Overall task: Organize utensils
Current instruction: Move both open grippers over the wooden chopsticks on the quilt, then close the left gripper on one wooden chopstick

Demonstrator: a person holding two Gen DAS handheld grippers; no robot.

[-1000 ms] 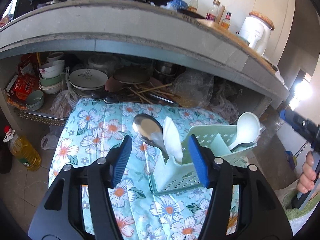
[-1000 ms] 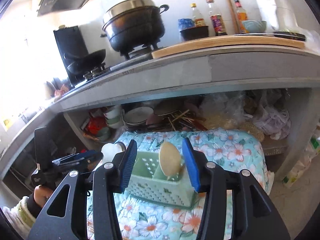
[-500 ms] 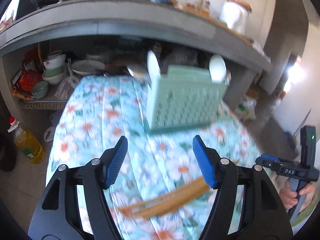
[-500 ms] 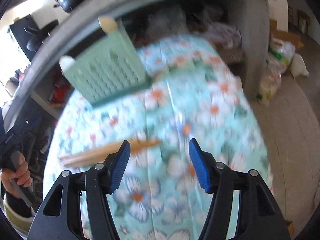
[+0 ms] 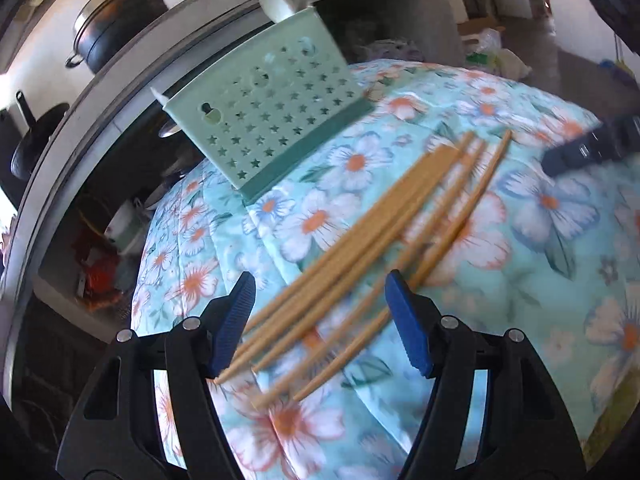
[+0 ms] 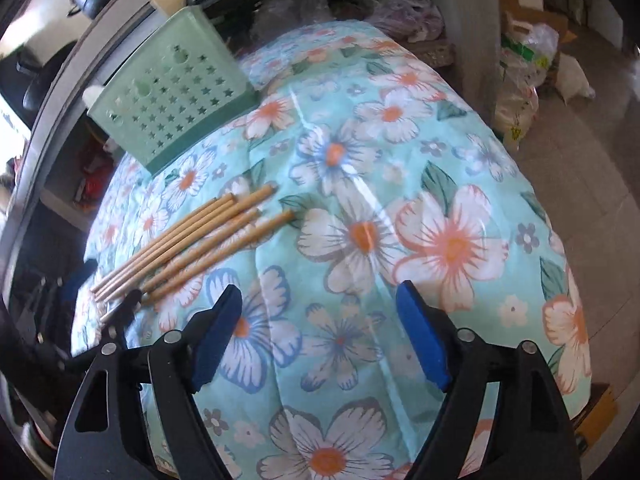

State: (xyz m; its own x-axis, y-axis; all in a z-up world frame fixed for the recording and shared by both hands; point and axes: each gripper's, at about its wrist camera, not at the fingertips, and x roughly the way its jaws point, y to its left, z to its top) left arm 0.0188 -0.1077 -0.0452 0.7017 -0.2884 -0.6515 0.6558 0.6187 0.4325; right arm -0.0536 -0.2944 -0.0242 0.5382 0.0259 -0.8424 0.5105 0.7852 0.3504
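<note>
On the flowered tablecloth (image 6: 400, 184), the chopsticks (image 5: 360, 248) lie loosely fanned between your left gripper's (image 5: 320, 320) wide-open fingers, short of the green holder (image 5: 264, 108), so closing now may scatter them, while your right gripper (image 6: 320, 336) hangs wide and empty.

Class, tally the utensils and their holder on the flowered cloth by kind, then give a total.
Green holder: 1
White spoons showing above its rim: 2
Wooden chopsticks lying loose on the cloth: 6 (they overlap, so this count is less sure)
Total: 9
</note>
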